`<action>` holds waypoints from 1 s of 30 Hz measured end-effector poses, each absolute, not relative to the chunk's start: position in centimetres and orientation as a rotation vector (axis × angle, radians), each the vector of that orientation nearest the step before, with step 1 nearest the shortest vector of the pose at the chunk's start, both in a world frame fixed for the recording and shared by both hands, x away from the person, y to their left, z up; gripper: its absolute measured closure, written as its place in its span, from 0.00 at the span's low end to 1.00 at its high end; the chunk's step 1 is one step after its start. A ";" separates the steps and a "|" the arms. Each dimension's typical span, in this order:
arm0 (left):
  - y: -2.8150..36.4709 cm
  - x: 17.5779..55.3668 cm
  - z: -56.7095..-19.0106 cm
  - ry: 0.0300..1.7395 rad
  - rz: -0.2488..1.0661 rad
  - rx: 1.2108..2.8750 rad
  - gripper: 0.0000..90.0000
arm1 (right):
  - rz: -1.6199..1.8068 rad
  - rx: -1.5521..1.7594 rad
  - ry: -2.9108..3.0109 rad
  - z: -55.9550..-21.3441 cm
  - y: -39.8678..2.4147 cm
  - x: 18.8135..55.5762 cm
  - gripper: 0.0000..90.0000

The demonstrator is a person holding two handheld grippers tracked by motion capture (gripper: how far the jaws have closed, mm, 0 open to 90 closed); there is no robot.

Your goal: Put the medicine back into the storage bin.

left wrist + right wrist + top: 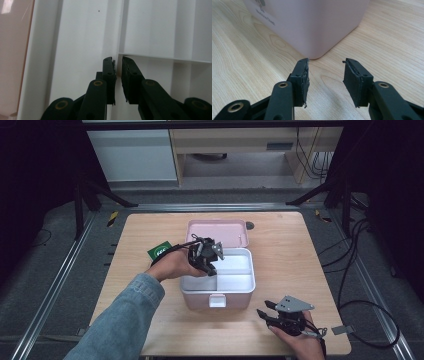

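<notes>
Nearest me, the right gripper (263,309) rests on the table (150,320) just off the box's (312,25) near corner, jaws apart and holding nothing. Farther in, the left gripper (212,270) reaches down into the open box, where the white tray (240,265) sits, and its jaws are clamped on the thin divider (120,30). I judge that the grip for lifting the tray out is just made, so the next move calls for a straight, level pull upward, perhaps with the right gripper steadying the box.
</notes>
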State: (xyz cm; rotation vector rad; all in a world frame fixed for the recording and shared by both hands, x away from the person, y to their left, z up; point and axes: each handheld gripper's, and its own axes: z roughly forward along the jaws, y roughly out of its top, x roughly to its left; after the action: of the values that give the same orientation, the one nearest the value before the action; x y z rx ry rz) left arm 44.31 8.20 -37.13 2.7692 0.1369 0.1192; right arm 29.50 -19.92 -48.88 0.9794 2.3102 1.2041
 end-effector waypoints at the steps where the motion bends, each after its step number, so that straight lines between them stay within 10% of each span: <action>1: 8.2 44.3 -37.1 0.136 0.125 2.768 0.90 | 1.203 0.980 2.309 -48.9 -19.9 29.5 0.61; 30: 9.4 45.4 -37.6 -0.014 0.024 2.679 0.99 | 1.188 1.009 2.301 -49.1 -20.4 29.0 0.61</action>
State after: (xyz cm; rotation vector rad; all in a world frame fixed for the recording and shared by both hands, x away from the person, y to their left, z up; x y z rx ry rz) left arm 45.42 9.37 -37.58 2.6792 -0.0145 0.0245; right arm 28.98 -20.44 -49.10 1.0094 2.3007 1.1878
